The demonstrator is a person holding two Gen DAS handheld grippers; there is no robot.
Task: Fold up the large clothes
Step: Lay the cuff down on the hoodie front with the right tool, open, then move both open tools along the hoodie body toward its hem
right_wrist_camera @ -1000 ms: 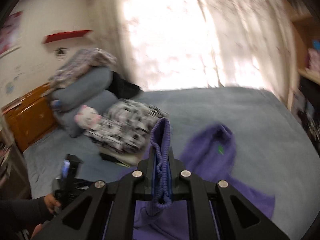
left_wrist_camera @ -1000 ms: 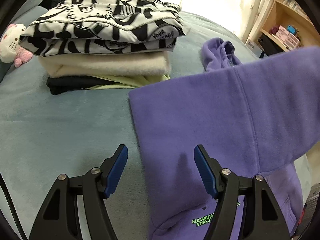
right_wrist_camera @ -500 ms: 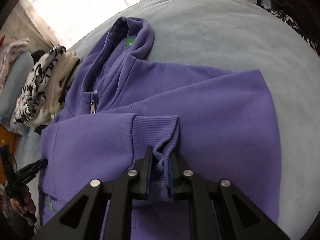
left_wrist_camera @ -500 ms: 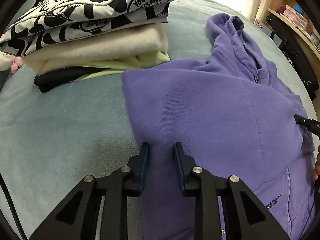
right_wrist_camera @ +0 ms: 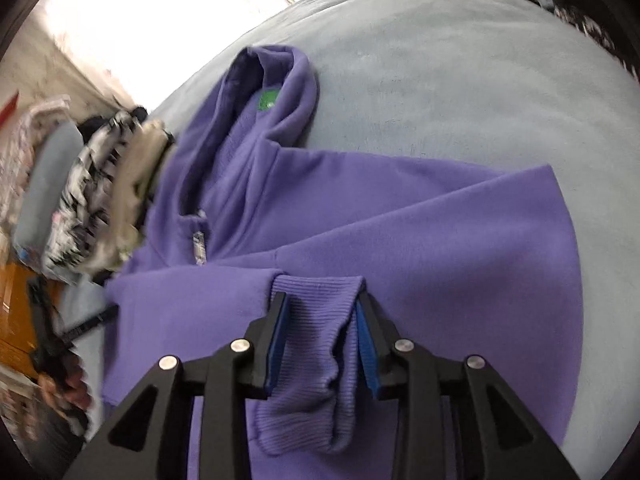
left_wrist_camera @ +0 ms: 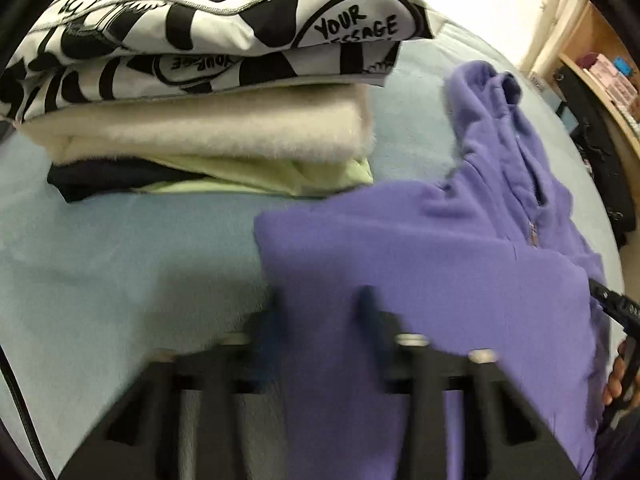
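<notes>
Bed: pale blue plush bedspread (right_wrist_camera: 460, 80) carries the purple fleece hoodie (right_wrist_camera: 440, 240), flat beside folded clothes stack (left_wrist_camera: 192, 92).
Change: sleeve now lies across the chest; that fold looks finished.
Right gripper (right_wrist_camera: 320, 340): jaws just parted, ribbed cuff (right_wrist_camera: 316, 312) loose between.
Left gripper (left_wrist_camera: 320, 320): blurred, narrow, straddling hoodie edge; grip unclear.
Views: only the right shows the cuff.

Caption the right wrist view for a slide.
Right gripper fingers opening around the ribbed cuff laid on the purple hoodie on the bed.
</notes>
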